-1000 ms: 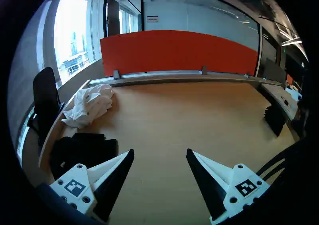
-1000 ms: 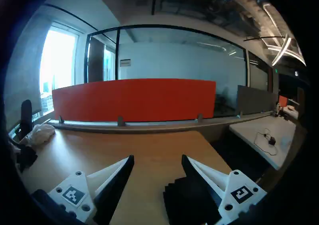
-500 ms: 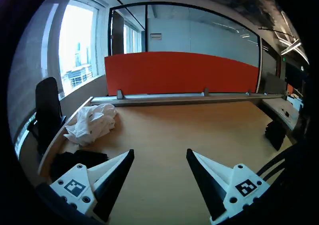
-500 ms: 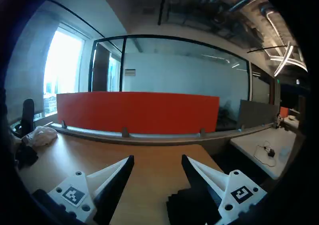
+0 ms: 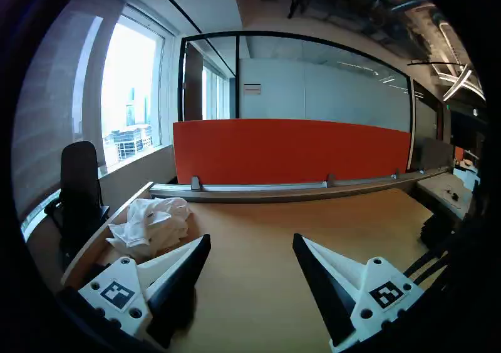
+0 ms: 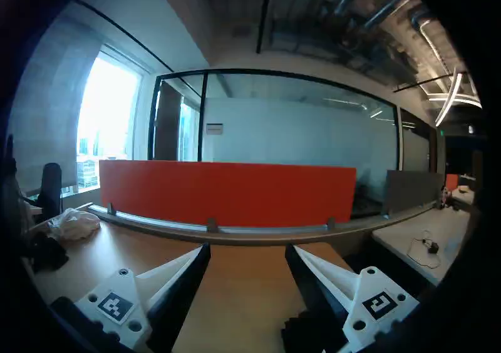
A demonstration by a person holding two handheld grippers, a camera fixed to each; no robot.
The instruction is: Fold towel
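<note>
Left gripper (image 5: 250, 236) hangs over the wooden desk (image 5: 263, 215), fingers spread wide, nothing between them. Just past its left finger the white towel (image 5: 150, 225) sits in a crumpled heap near the desk's left edge, with a black chair (image 5: 78, 187) right behind it. In the right gripper view, my right gripper (image 6: 247, 246) is spread apart too and holds nothing. A dark folded stack (image 6: 304, 337) peeks out low down by its right finger. The towel (image 6: 74, 223) shows there too, way off at the far left, next to some dark cloth (image 6: 45, 253). An orange divider (image 5: 291, 149) runs along the back of the desk.
</note>
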